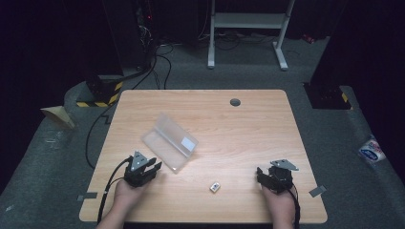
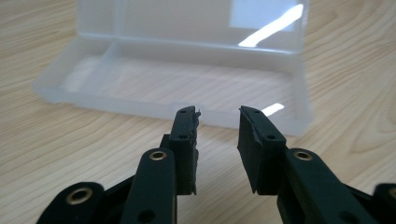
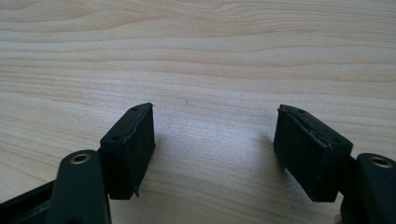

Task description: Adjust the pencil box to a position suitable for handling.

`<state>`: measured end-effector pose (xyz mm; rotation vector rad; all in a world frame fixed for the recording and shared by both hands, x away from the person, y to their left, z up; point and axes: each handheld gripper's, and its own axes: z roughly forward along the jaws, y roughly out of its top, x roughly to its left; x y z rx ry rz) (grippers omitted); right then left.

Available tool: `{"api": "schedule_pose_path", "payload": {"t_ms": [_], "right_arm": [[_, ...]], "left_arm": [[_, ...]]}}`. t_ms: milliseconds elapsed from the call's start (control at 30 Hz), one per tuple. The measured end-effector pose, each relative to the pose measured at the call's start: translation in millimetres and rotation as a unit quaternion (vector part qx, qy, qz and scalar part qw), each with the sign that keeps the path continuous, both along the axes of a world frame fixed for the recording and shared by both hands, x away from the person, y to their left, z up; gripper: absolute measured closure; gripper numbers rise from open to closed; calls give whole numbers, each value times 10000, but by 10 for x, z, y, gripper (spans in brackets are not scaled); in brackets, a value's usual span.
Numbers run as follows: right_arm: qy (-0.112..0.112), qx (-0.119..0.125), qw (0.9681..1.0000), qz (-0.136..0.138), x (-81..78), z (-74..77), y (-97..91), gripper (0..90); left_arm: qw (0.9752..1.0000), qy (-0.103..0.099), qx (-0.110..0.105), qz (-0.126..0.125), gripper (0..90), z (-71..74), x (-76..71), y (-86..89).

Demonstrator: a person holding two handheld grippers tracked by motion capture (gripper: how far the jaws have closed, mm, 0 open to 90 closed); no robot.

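A clear plastic box (image 1: 169,142) lies with its lid up on the left half of the wooden table (image 1: 239,133). My left gripper (image 1: 154,167) sits just in front of the box's near edge, jaws apart with nothing between them. In the left gripper view the box (image 2: 187,79) has nothing in its tray, and the left gripper (image 2: 217,112) points at its front lip without touching it. A small white object (image 1: 215,187) lies near the table's front edge between the hands. My right gripper (image 1: 260,172) rests low at the front right, and in its own view the right gripper (image 3: 215,112) stands open over bare wood.
A grey cable grommet (image 1: 235,102) sits near the far edge of the table. Behind the table are a white metal stand (image 1: 248,21), floor cables and a yellow-and-black striped base (image 1: 100,93). A white packet (image 1: 371,150) lies on the floor at the right.
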<state>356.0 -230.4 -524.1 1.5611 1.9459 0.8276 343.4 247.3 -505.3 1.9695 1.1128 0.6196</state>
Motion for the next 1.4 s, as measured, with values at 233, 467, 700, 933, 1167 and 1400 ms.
{"api": "schedule_pose_path", "payload": {"t_ms": [233,467,700,933,1167,1400], "right_arm": [[-1,-1,10000,-17,-2,2,-4,303],[-3,-1,10000,-25,-2,2,-4,306],[6,21,10000,-39,-13,4,5,317],[-237,174,9995,112,-39,89,75,352],[-375,390,9958,743,42,293,668,368],[-358,584,9895,1274,198,364,1323,401]], "left_arm": [[9988,216,41,439,648,-56,47,331],[9950,468,86,880,634,-127,60,626],[9926,614,171,1033,605,-178,54,688],[9939,463,31,1003,464,-230,37,684],[9935,477,45,1035,412,-232,44,678],[9933,503,7,1036,400,-234,41,670]]}}
